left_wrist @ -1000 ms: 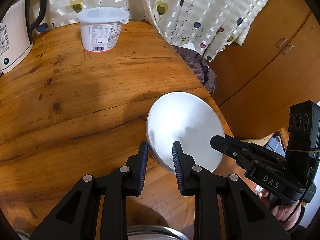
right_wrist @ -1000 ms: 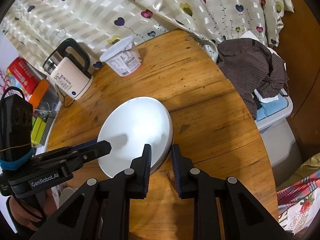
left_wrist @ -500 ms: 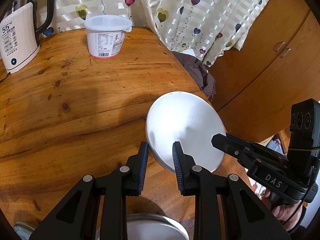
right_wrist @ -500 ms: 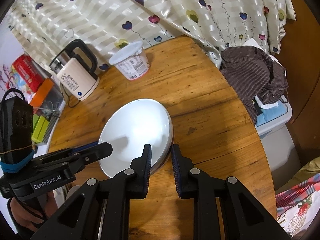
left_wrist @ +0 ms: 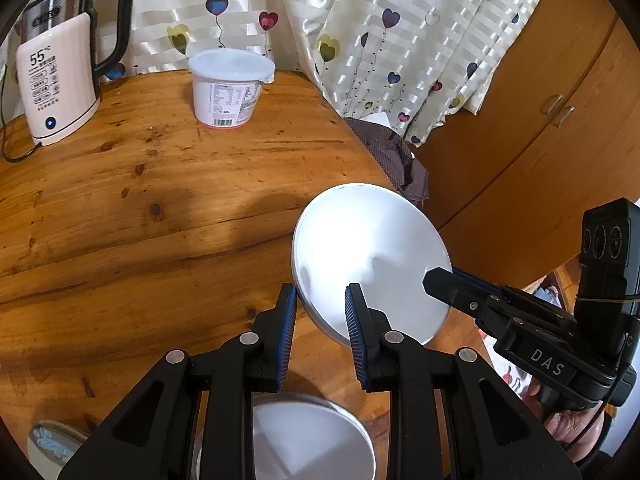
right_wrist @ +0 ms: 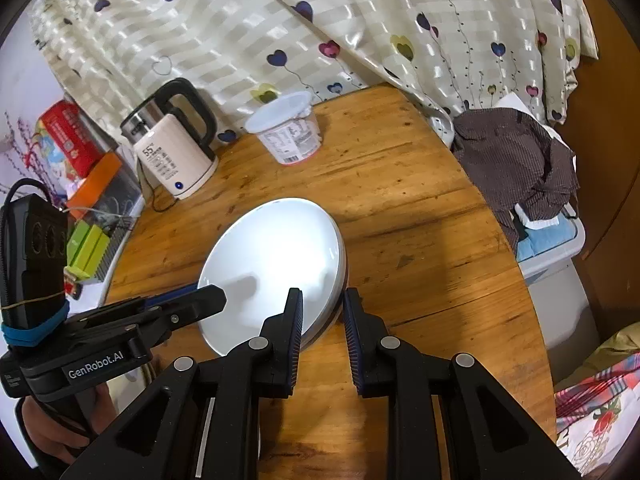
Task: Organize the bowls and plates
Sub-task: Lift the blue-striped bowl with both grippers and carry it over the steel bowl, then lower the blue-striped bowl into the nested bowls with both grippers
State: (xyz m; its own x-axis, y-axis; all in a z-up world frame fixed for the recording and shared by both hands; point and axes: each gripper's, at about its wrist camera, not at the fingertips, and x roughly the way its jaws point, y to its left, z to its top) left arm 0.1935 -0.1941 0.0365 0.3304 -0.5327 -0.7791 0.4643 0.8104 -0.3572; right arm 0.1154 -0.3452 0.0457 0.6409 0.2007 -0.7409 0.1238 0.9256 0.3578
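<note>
While a white plate (left_wrist: 370,256) hangs tilted above the wooden table (left_wrist: 140,220), both grippers pinch its rim from opposite sides. Narrowly parted, the left gripper (left_wrist: 320,332) clamps the plate's near left edge between its blue pads, and the right gripper (right_wrist: 322,334) clamps the near right edge, its jaws drawn closer. Below the left gripper sits a second pale dish (left_wrist: 304,436) at the near edge. Farther off stand a lidded white tub (left_wrist: 228,86) and, to its left, a cream kettle (left_wrist: 56,80) near the heart-print curtain (right_wrist: 320,28).
</note>
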